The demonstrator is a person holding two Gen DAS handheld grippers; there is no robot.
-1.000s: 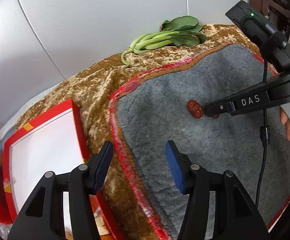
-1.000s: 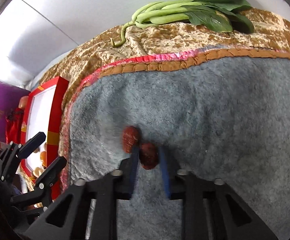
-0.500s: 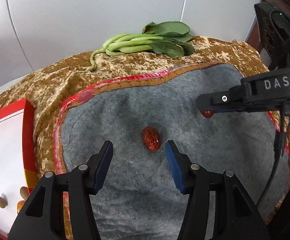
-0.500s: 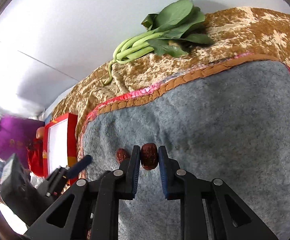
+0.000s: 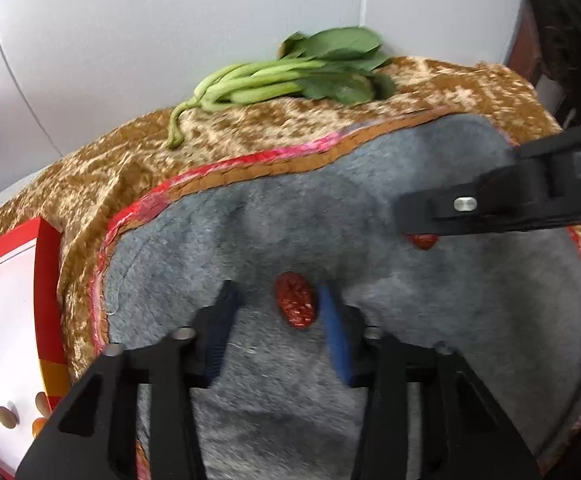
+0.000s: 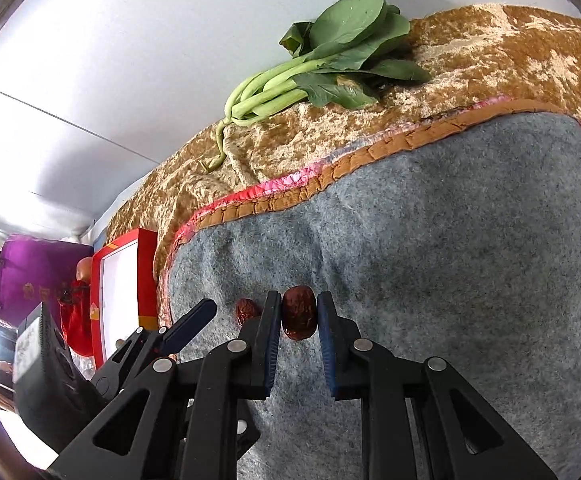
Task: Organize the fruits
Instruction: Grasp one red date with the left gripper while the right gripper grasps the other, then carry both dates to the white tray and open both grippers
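Observation:
A red date (image 5: 295,300) lies on the grey felt mat (image 5: 430,320). My left gripper (image 5: 278,300) is open with its fingers on either side of this date, the right pad close to it. My right gripper (image 6: 299,312) is shut on a second red date (image 6: 299,314) and holds it above the mat. In the left wrist view the right gripper (image 5: 418,216) reaches in from the right, with its date (image 5: 424,241) showing below the finger. In the right wrist view the lying date (image 6: 246,310) and the left gripper's fingers (image 6: 190,320) are at the left.
A bunch of leafy greens (image 5: 290,76) lies on the gold cloth (image 5: 90,176) at the back by the white wall. A red-rimmed white box (image 5: 6,320) with small fruits in it stands at the left. A purple box (image 6: 30,272) is farther left.
My left gripper has moved forward around the lying date and its jaws have narrowed. My right gripper has lifted its date and drawn to the right.

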